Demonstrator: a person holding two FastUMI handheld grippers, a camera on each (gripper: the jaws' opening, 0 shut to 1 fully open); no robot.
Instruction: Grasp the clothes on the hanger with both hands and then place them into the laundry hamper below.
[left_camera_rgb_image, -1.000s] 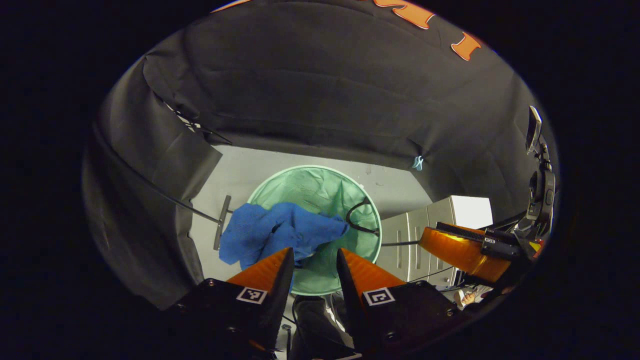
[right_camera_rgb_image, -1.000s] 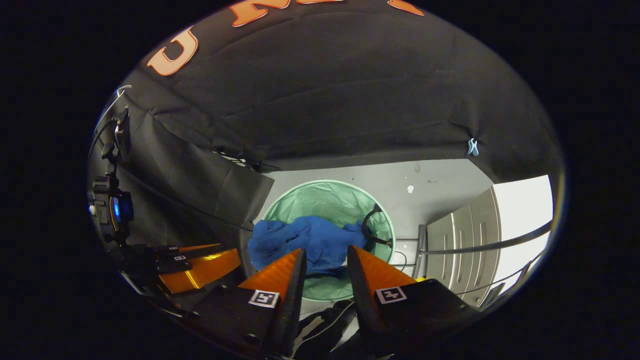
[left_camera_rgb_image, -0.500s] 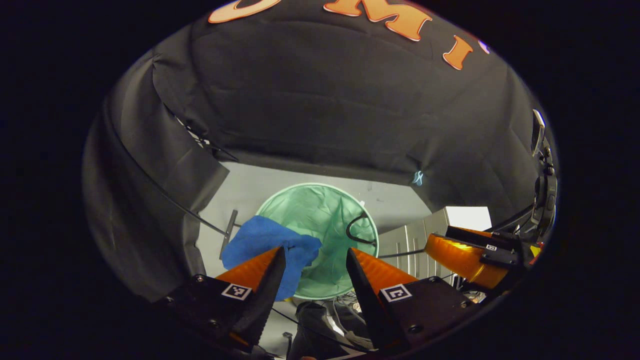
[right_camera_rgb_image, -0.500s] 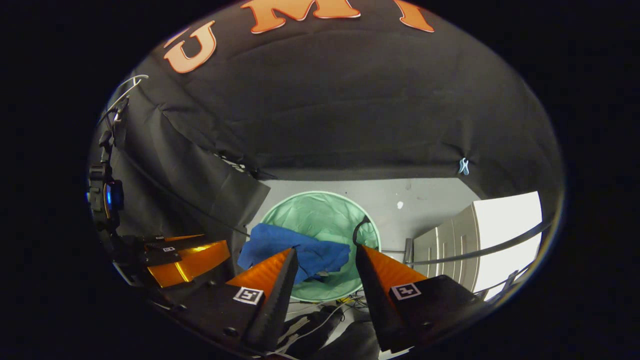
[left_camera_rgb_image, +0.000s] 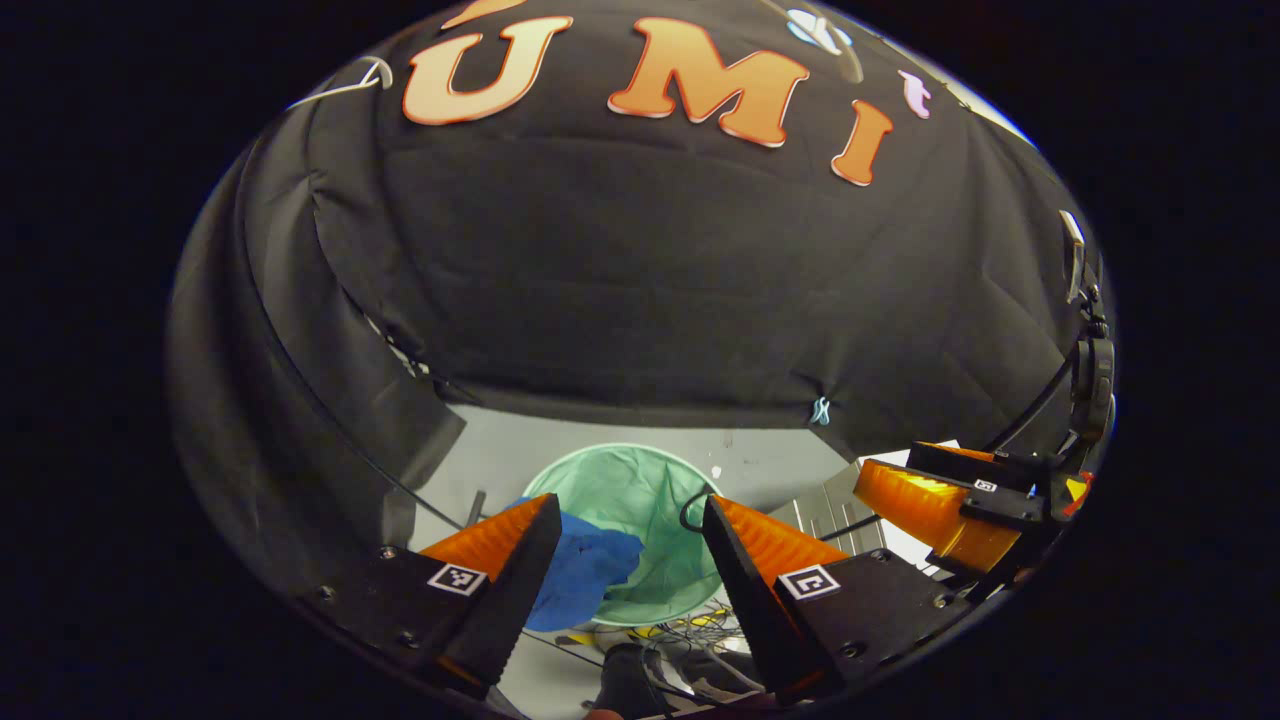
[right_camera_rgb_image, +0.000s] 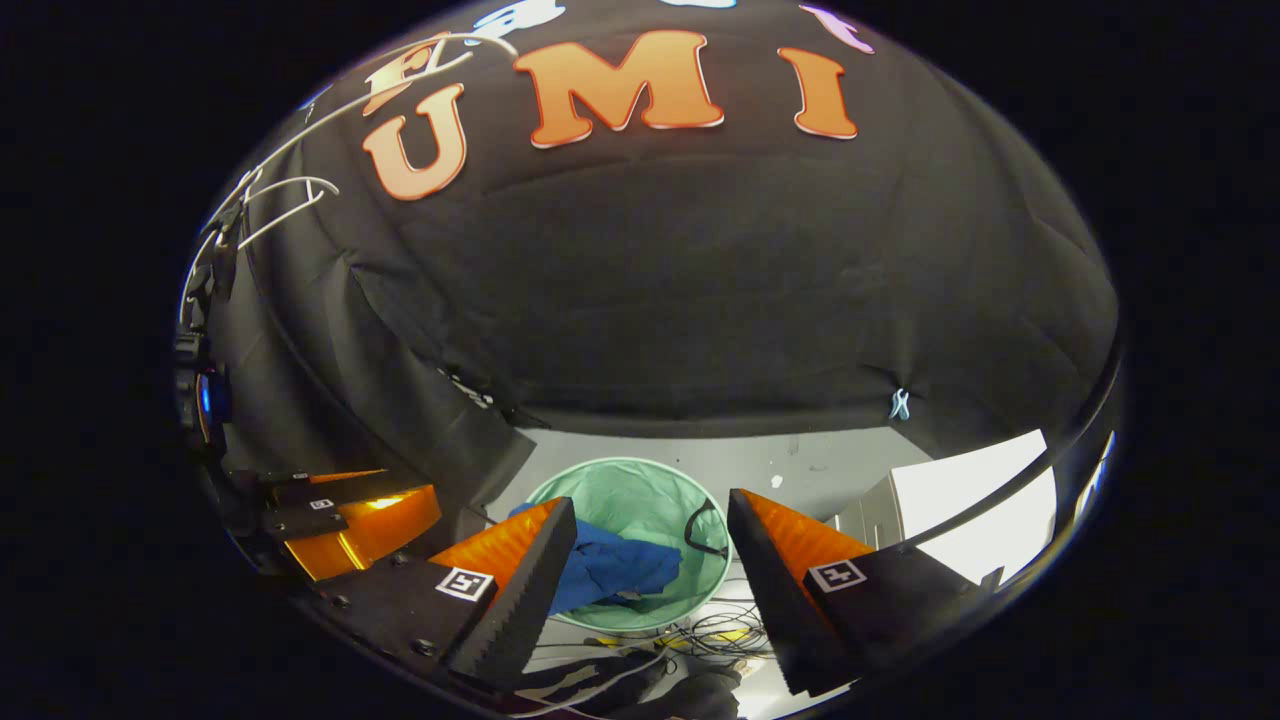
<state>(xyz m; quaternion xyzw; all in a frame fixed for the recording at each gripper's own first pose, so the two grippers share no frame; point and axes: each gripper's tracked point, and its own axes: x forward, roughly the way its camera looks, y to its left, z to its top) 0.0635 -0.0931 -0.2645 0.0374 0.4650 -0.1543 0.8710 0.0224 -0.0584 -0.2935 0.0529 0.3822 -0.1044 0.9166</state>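
Observation:
A blue garment (left_camera_rgb_image: 585, 572) lies in the round green hamper (left_camera_rgb_image: 650, 490) on the floor, draped over its near-left rim; the right gripper view has the same garment (right_camera_rgb_image: 615, 570) inside the hamper (right_camera_rgb_image: 650, 500). My left gripper (left_camera_rgb_image: 625, 515) is open and empty, well above the hamper. The right gripper (right_camera_rgb_image: 650, 510) is open and empty too, also high above it. The right gripper's orange fingers (left_camera_rgb_image: 925, 510) appear at the right of the left gripper view. The left gripper's orange fingers (right_camera_rgb_image: 375, 520) show at the left of the right gripper view.
A grey cabinet (right_camera_rgb_image: 970, 510) stands right of the hamper, with a metal rail (right_camera_rgb_image: 1000, 500) crossing in front of it. Loose cables (right_camera_rgb_image: 700, 630) lie on the grey floor at the hamper's near side. A black handle (left_camera_rgb_image: 692, 510) hangs on the hamper's right rim.
Both grippers have let go of the blue garment, opened wider and risen away. The garment has dropped into the hamper, which now looks smaller and lower in both views.

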